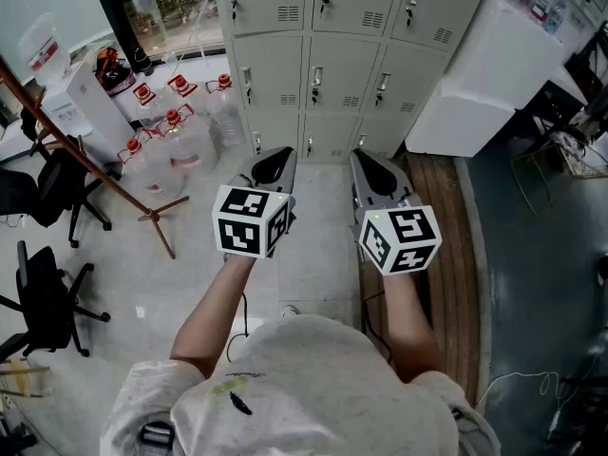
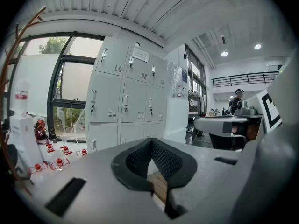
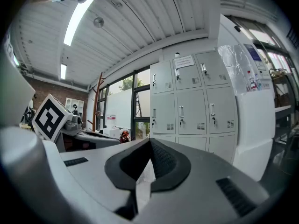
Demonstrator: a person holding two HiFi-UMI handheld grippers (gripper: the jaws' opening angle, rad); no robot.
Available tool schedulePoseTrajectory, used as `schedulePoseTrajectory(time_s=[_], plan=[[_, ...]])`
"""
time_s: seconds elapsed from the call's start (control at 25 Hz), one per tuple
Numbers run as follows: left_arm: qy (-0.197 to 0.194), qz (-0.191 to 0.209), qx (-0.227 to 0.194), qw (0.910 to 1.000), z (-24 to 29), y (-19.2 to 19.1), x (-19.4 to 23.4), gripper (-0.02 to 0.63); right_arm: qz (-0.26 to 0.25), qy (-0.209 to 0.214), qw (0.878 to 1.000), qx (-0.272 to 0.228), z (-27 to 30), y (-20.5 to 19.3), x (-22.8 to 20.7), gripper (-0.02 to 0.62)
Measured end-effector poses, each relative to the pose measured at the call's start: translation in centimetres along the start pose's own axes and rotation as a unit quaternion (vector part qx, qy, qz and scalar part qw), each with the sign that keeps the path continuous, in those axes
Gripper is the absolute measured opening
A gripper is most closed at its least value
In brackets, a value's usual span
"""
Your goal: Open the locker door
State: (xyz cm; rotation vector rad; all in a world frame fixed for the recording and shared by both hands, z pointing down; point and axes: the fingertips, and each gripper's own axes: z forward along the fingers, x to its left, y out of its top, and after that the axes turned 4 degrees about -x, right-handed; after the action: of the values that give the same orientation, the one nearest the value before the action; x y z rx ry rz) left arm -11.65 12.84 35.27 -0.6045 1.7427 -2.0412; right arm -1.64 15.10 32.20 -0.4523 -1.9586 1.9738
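A bank of grey lockers (image 1: 318, 55) stands ahead, its doors all closed, each with a small handle and a vent. It also shows in the left gripper view (image 2: 124, 101) and in the right gripper view (image 3: 187, 108). My left gripper (image 1: 275, 157) is held out at about waist height, well short of the lockers, jaws shut with nothing between them (image 2: 150, 141). My right gripper (image 1: 367, 162) is beside it at the same height, also shut and holding nothing (image 3: 149, 141).
Several clear water jugs with red caps (image 1: 176, 122) stand on the floor left of the lockers. A wooden coat stand (image 1: 114, 183) and black office chairs (image 1: 47, 293) are at the left. A white cabinet (image 1: 484, 74) stands right of the lockers.
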Motion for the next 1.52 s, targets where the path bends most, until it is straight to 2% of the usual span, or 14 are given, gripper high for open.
schedulePoseTrajectory(time_s=[0.2, 1.0, 1.52], plan=[[0.001, -0.004, -0.003, 1.0, -0.2, -0.1, 0.6, 0.006, 0.017, 0.003, 1.0, -0.004, 0.4, -0.3, 0.3, 0.003], [-0.013, -0.01, -0.007, 0.9999, 0.9, -0.2, 3.4, 0.006, 0.017, -0.006, 1.0, 0.008, 3.1, -1.3, 0.7, 0.003], [-0.001, -0.006, -0.003, 1.0, 5.3, 0.3, 6.4, 0.006, 0.025, 0.013, 1.0, 0.012, 8.5, -2.2, -1.7, 0.003]])
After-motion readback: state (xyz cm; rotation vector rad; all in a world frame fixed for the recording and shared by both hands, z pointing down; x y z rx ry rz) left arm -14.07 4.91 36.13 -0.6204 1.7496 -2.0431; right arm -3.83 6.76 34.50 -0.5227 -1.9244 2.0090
